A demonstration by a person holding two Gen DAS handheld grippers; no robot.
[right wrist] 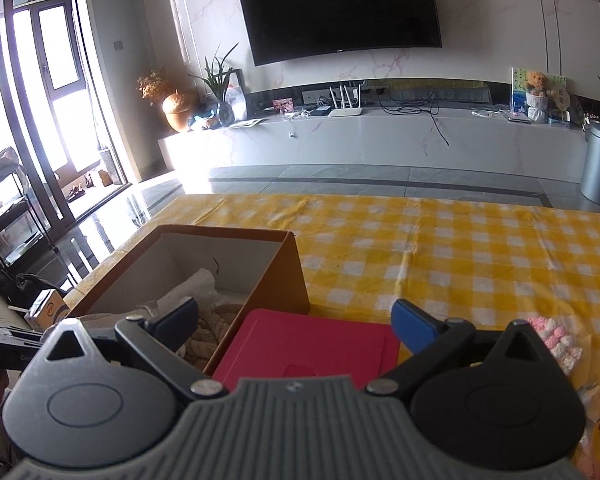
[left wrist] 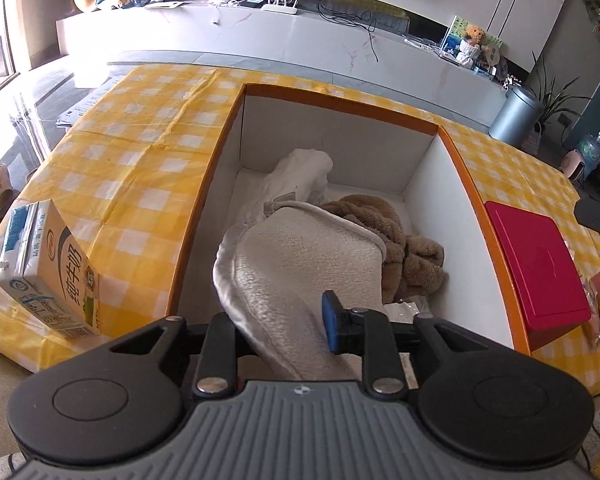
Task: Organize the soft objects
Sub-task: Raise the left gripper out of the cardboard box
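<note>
Inside the orange-rimmed box (left wrist: 464, 184) on the yellow-checked desk (left wrist: 140, 148): 3 soft items already down — a white cloth (left wrist: 300, 176) toward the far wall, a brown fleecy bundle (left wrist: 400, 240) on the right, and a cream towel (left wrist: 300, 264) draped over both, reaching back toward the near rim. Left gripper (left wrist: 276, 316) low over that near rim, jaws partly apart, the towel's near end lying between them; right blue pad clear of the fabric, left pad hidden behind it, so apparently no squeeze on the towel. Judged as a release in hand: towel delivered, its tail perhaps needing a tuck below the rim. Right gripper (right wrist: 296, 320) wide and empty, poised above the red lid (right wrist: 308, 344) that leans by the box's outer wall. Left to do, most likely: the pink-and-white knitted piece (right wrist: 556, 340) lying on the desk to the right, well apart from the box. Milk carton (left wrist: 48, 268) at the left not soft, likely no part of the job. Roughly 3 of 4 visible soft pieces stowed; anything else out of view impossible to tell.
</note>
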